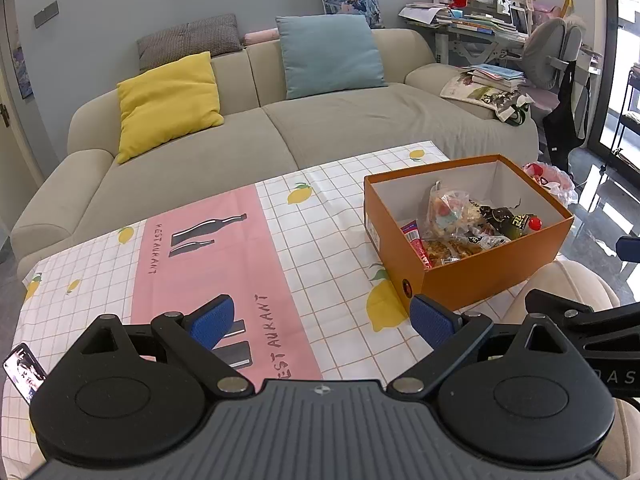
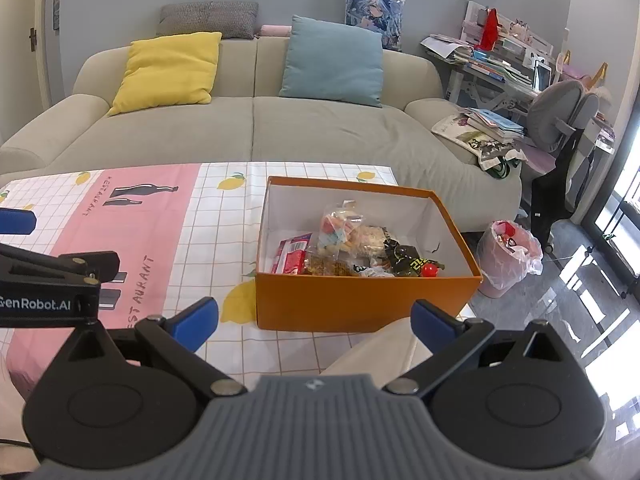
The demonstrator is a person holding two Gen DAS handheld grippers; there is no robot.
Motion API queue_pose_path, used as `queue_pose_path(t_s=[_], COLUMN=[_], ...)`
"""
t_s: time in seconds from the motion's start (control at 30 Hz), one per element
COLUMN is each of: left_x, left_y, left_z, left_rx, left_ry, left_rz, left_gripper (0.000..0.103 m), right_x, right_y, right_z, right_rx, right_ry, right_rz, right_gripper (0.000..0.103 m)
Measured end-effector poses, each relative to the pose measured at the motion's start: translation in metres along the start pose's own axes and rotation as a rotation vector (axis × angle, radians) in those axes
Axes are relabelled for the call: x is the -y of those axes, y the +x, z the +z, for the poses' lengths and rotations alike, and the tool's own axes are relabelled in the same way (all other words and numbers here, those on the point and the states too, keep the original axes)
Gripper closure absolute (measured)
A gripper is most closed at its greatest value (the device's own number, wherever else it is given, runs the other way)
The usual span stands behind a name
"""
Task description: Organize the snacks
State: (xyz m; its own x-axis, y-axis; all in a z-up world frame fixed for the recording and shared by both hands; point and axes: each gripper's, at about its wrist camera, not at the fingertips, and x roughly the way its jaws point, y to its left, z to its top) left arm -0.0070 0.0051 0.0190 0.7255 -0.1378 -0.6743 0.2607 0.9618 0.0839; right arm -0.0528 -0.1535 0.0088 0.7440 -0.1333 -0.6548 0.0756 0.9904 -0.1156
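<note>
An orange box (image 1: 480, 276) (image 2: 360, 300) stands on the right part of the table. Inside it lie several snacks: a clear bag of coloured sweets (image 1: 446, 212) (image 2: 340, 228), a red packet (image 1: 418, 246) (image 2: 292, 256), a dark wrapper (image 1: 500, 218) (image 2: 404, 262) and a small red ball (image 1: 535, 223) (image 2: 430, 270). My left gripper (image 1: 324, 322) hovers open over the tablecloth, left of the box, with nothing between its blue pads. Just in front of the box's near wall, my right gripper (image 2: 316, 320) is open and holds nothing.
A lemon-print and pink tablecloth (image 1: 224, 248) (image 2: 132, 232) covers the table. A phone (image 1: 24, 372) lies at its near left corner. Behind stands a beige sofa (image 2: 256, 128) with cushions. A pink bin (image 2: 508, 256) sits on the floor to the right.
</note>
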Motion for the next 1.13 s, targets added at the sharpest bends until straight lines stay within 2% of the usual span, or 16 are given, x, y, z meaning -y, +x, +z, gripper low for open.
queue_pose_path(t_s=[1.13], left_x=[-0.0007], left_y=[-0.0009], left_z=[0.0025], left_rx=[0.009], left_ry=[-0.003], left_rz=[0.002], left_gripper=[0.0], right_x=[0.0057], right_y=[0.0028], right_z=[-0.0013], right_rx=[-0.009], right_ry=[-0.027], right_rz=[0.016], right_gripper=[0.003])
